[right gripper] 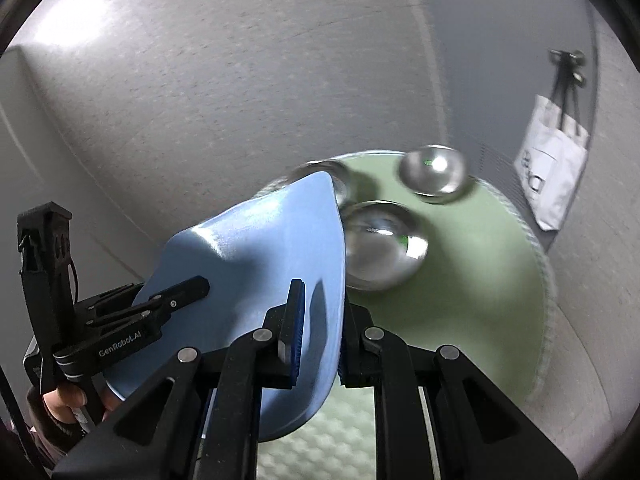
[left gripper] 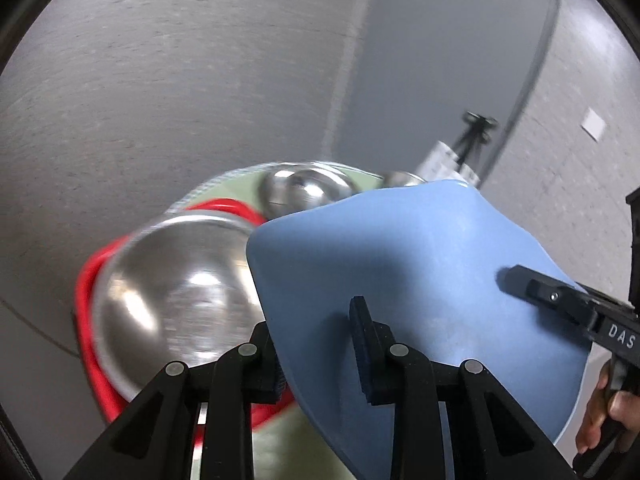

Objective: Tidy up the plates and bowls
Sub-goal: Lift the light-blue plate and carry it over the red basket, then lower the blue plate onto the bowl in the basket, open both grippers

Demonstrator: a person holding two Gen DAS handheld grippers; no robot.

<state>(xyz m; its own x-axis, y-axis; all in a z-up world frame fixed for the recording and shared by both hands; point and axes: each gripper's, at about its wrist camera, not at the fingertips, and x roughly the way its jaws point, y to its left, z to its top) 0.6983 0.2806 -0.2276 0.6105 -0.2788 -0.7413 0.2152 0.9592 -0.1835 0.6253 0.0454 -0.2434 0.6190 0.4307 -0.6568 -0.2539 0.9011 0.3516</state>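
Both grippers hold one blue plate (left gripper: 400, 256) lifted and tilted above a round green table (right gripper: 480, 280). My left gripper (left gripper: 316, 344) is shut on the plate's near rim, and my right gripper (right gripper: 320, 332) is shut on its opposite rim (right gripper: 264, 248). The right gripper shows at the plate's right edge in the left wrist view (left gripper: 516, 280); the left gripper shows at the left in the right wrist view (right gripper: 200, 284). A large steel bowl (left gripper: 176, 292) sits in a red plate (left gripper: 86, 300). Smaller steel bowls (right gripper: 380, 248) (right gripper: 434, 174) stand on the table.
The floor is grey carpet (left gripper: 160, 80). A white tote bag (right gripper: 552, 176) hangs from a tripod (right gripper: 566, 68) by the wall beyond the table. Another steel bowl (left gripper: 304, 192) stands at the table's far side, partly behind the blue plate.
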